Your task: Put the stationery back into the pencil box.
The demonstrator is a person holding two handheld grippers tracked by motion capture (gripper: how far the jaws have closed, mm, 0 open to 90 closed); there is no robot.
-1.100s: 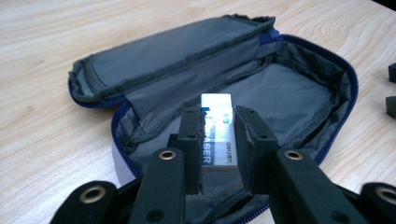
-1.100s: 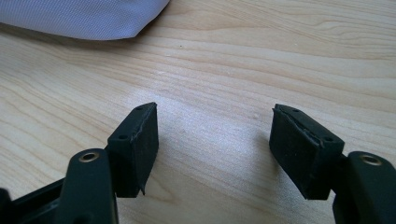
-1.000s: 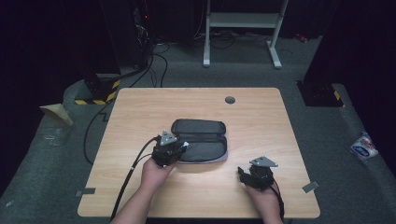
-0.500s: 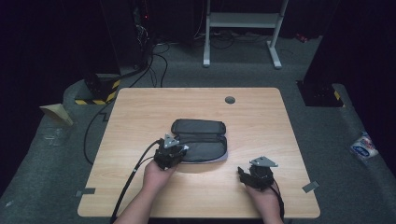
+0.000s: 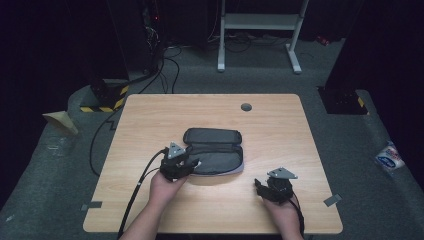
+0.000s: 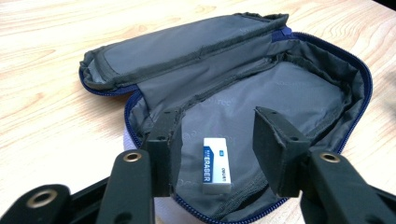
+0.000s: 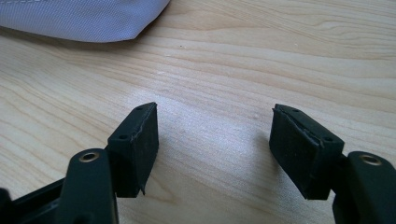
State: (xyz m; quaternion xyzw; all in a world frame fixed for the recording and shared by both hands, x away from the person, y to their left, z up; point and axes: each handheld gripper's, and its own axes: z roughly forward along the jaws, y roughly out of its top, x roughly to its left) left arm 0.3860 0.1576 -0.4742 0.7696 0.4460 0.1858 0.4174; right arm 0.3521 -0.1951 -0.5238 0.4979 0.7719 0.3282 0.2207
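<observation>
A: Your left tongs (image 6: 212, 149) had just been opening over the pencil case (image 6: 261, 93), and the eraser (image 6: 216, 164) lay between the jaws on the grey lining, near the front zipper edge. Neither pad pressed on it; it sat flat, label up, free of your grip.

B: And your right tongs (image 7: 212, 149) stood apart too, with nothing between them, hovering above the bare counter (image 7: 233, 60) just off the case's pale corner. From the high view, your left tongs (image 5: 176, 162) sat at the case's near-left end, your right tongs (image 5: 274, 187) well clear to the side.

A: Here was the risk as I judged it: the pads were low beside the eraser. Had you pulled back at an angle, a pad could have clipped it and flicked it over the zipper onto the counter.

B: The flap (image 6: 177, 51) worried me too. It lay folded open behind; a trailing jaw could have snagged the soft lining and dragged the whole case, since your right tongs weren't steadying it.
</observation>
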